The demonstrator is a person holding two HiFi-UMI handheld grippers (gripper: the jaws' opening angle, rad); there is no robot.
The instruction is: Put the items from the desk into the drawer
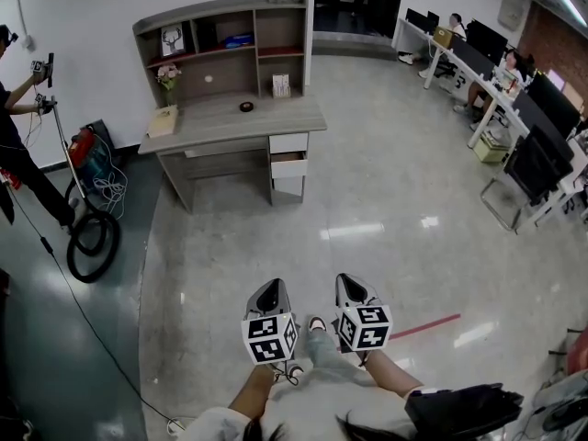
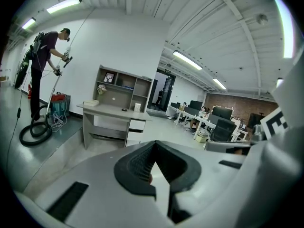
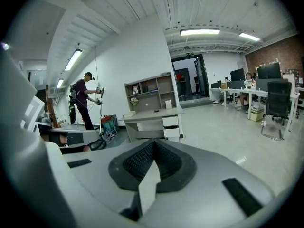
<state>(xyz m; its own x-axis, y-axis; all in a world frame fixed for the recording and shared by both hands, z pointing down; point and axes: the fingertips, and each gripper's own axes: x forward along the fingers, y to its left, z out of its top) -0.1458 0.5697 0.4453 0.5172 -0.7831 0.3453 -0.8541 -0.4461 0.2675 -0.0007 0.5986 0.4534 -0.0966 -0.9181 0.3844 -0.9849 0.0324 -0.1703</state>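
Holds left gripper (image 1: 269, 292) and right gripper (image 1: 351, 288) pressed together, empty, well apart from grey wooden desk (image 1: 276, 116). Sees small black round object (image 1: 246, 107) and flat tan box (image 1: 163, 121) on top: probably light, rigid, best pinched across sides.

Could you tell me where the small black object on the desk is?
In the head view, the small black object lies on the desk near its back, between the flowers at left and the white holder at right.
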